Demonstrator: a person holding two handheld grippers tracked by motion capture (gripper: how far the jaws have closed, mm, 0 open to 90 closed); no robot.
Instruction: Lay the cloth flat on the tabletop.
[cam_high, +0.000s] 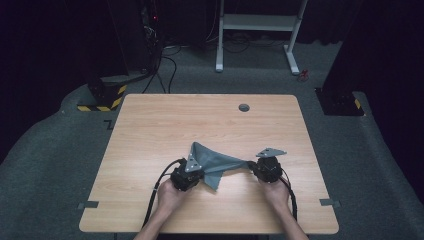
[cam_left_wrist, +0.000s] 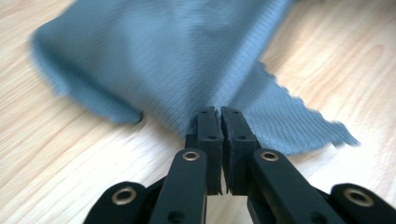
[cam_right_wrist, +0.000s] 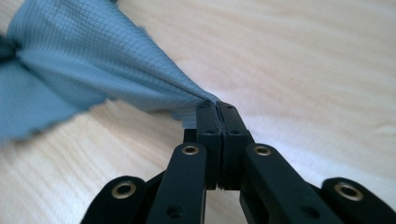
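A grey-blue ribbed cloth (cam_high: 212, 162) lies on the wooden table (cam_high: 165, 125), pulled between both hands near the front. My left gripper (cam_high: 194, 172) pinches its left part; in the left gripper view the jaws (cam_left_wrist: 219, 112) are pressed together on a fold of the cloth (cam_left_wrist: 177, 51). The right gripper (cam_high: 251, 165) grips the cloth's right corner. Seen from the right gripper view, the black jaws (cam_right_wrist: 217, 106) clamp a gathered tip of the cloth (cam_right_wrist: 93, 60), which stretches off to the left, lifted slightly off the wood.
A round cable grommet (cam_high: 244, 107) sits near the table's far edge. Beyond the table stand a white desk frame (cam_high: 257, 30) and a dark cabinet with cables (cam_high: 145, 40) on grey carpet.
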